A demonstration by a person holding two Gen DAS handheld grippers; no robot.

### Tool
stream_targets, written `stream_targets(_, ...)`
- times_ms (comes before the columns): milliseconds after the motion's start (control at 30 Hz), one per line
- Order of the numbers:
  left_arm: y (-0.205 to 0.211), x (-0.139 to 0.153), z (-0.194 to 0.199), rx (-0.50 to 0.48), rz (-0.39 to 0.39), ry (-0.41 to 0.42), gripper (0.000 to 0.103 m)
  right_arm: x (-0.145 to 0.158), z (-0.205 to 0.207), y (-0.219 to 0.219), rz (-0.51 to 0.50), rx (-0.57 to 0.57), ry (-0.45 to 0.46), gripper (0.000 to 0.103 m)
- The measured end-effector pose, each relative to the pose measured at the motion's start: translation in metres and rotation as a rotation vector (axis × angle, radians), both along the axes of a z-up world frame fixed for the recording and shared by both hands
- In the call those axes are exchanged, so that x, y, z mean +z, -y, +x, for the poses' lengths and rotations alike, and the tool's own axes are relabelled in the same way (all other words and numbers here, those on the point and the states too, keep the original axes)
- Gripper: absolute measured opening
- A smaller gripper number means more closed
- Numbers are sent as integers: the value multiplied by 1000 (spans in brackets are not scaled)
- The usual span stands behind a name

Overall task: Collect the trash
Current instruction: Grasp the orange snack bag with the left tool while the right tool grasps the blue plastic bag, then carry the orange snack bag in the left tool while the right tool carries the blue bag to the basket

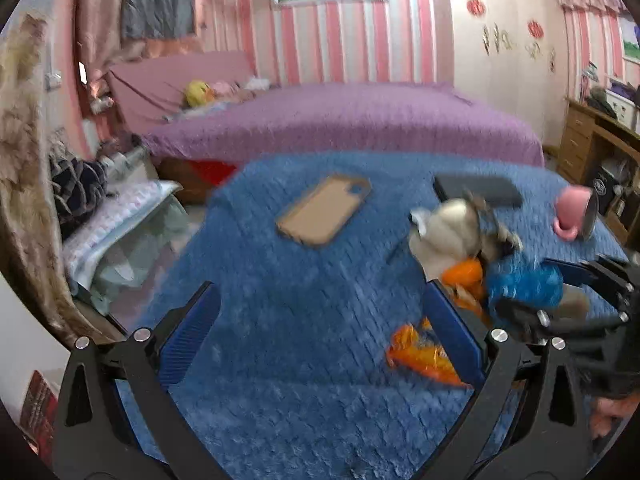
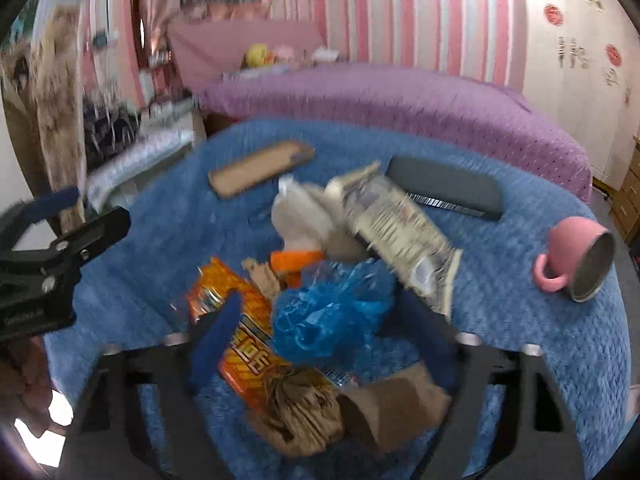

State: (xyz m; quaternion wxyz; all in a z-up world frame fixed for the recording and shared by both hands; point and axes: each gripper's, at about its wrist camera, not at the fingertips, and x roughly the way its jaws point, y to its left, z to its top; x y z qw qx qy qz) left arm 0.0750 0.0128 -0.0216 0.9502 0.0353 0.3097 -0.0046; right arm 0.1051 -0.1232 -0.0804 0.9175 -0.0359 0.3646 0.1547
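The trash pile [image 2: 320, 280] lay on the blue blanket [image 2: 540, 360], just left of the tipped pink mug [image 2: 568, 258]. The right gripper [image 2: 324, 320] had its fingers around the crumpled blue plastic [image 2: 332, 312]; whether they pinched it I could not tell. The left gripper [image 1: 320, 316] hung left of the pile, fingers spread and empty.

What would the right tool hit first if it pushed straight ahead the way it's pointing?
Most likely the blue plastic bag, bunched between the right tool's fingers atop the orange wrapper. Blur leaves the depth uncertain.
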Motion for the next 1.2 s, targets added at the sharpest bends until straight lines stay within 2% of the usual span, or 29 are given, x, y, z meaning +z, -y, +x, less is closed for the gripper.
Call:
stream_targets(33,2,-7,2,-30,-22,-23,98,0,2,0,4,5,-8,30)
stream_targets(100,9,-19,6,-80,-25,-59,98,9,-5,3,33,17,20,25)
stream_targets(200,21,-27,7,-132,6,-70,98,38,-28,17,93,21,112,24)
stream_targets(333,25,-37,9,-210,-109,-141,98,63,-46,51,162,-21,190,24)
stream_targets(400,32,-45,11,-226,-135,-179,93,67,-49,66,174,-45,199,25)
stream_targets(433,37,-50,13,-234,-128,-198,77,69,-48,72,179,-58,203,25)
stream_targets(467,41,-55,14,-242,-117,-219,56,71,-48,77,186,-69,204,25)
stream_targets(500,45,-60,16,-248,-102,-240,46,72,-47,80,191,-74,205,25)
stream_targets(533,48,-61,15,-249,-95,-240,29,73,-48,85,198,-80,207,25)
stream_targets(567,46,-60,14,-253,-104,-236,19,74,-49,88,201,-85,211,25)
stream_targets(667,36,-44,6,-244,-154,-200,14,80,-56,98,210,-92,222,25)
stream_targets(933,1,32,-29,-166,-187,32,13,89,-74,111,200,-103,265,25)
stream_targets(1033,-2,49,-37,-155,-224,104,13,98,-87,114,201,-109,297,25)
stream_targets(1200,6,73,-49,-177,-281,176,13,118,-108,120,177,-121,354,25)
